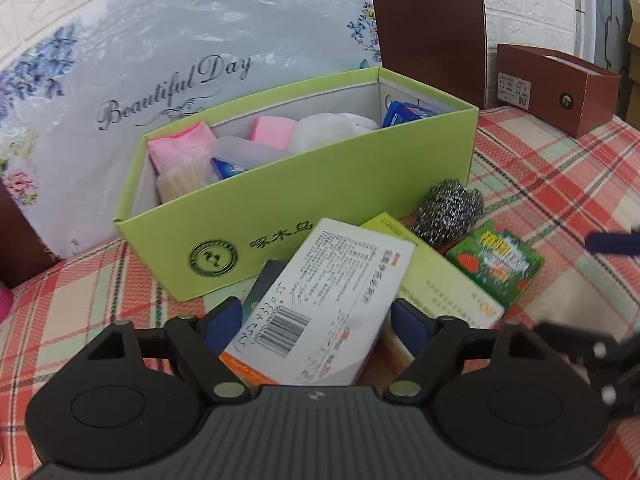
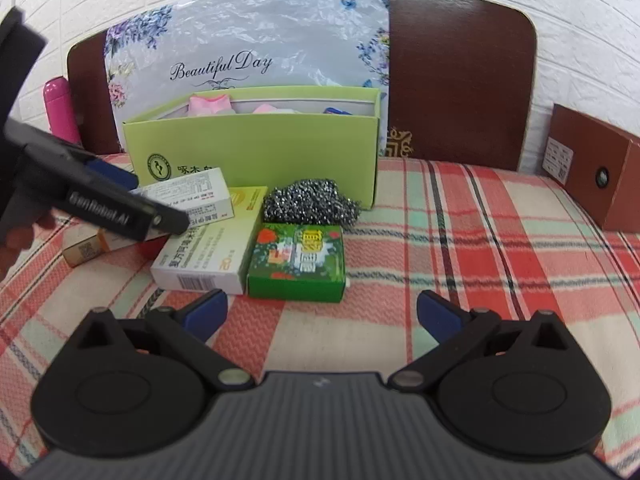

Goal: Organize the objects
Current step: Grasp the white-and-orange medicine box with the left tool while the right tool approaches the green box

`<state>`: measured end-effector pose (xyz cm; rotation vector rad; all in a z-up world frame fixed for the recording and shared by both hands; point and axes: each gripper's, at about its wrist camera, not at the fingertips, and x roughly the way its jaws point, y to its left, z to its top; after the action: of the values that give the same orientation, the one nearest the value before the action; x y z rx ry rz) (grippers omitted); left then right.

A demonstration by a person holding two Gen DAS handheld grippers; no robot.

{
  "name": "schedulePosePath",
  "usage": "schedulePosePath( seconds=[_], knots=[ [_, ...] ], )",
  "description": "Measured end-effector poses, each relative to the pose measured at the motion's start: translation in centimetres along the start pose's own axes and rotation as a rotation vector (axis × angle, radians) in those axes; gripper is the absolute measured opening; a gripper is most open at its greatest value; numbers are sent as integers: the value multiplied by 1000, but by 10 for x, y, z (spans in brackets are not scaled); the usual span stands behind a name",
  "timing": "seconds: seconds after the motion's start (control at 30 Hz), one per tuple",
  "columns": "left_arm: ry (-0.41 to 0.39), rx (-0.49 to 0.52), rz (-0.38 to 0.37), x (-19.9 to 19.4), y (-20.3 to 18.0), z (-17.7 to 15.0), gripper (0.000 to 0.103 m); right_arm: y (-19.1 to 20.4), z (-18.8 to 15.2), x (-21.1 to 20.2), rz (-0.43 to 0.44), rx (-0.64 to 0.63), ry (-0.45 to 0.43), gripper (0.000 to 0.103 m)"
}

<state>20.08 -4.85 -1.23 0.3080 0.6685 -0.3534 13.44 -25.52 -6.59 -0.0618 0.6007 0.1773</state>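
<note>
Partly done: green box [image 1: 304, 200] already holds cloths and packets, your left gripper [image 1: 316, 320] jaws straddle the white carton [image 1: 332, 296] unclamped, right gripper [image 2: 322, 312] jaws apart and empty, scrubber [image 2: 308, 202] and two cartons left on the plaid bed [image 2: 480, 260].

lime-green box [image 2: 256, 148], red plaid cloth [image 2: 460, 240]

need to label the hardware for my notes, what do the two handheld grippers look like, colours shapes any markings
Both match: the left gripper and right gripper each have a ribbed dark grey body, two round black housings with silver pivot pins, black linkage arms and blue pads on the fingers. In the right wrist view the left gripper's black side bears white "GenRobot.AI" lettering. No cables or sleeves are visible.
</note>
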Motion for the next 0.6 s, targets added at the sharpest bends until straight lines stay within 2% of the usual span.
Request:
schedulePosePath(
  seconds=[0.13,0.2,0.23,0.27,0.37,0.4,0.43,0.5,0.53,0.6],
  knots=[
    [12,-76,14,-23,-1,-16,78,0,8,22,31,-14,39,94],
    [21,-154,0,-33,3,-27,76,1,10,31,55,-20,58,94],
    [34,-197,-14,-37,5,-34,67,1,10,35,83,-16,65,94],
    [31,-240,-18,-42,6,-42,67,1,10,37,110,-13,65,94],
    [35,-270,11,-52,2,-57,67,3,9,40,147,-17,62,94],
    [41,-267,20,-54,0,-61,67,4,9,39,158,-20,59,90],
    [48,-264,26,-56,-1,-63,66,4,9,37,173,-23,55,81],
    [61,-282,3,-57,1,-66,58,5,6,31,172,-37,48,67],
    [72,-296,-9,-57,3,-68,51,5,5,29,161,-42,46,62],
    [74,-306,-13,-57,3,-69,50,2,3,26,148,-23,46,62]
  ],
)
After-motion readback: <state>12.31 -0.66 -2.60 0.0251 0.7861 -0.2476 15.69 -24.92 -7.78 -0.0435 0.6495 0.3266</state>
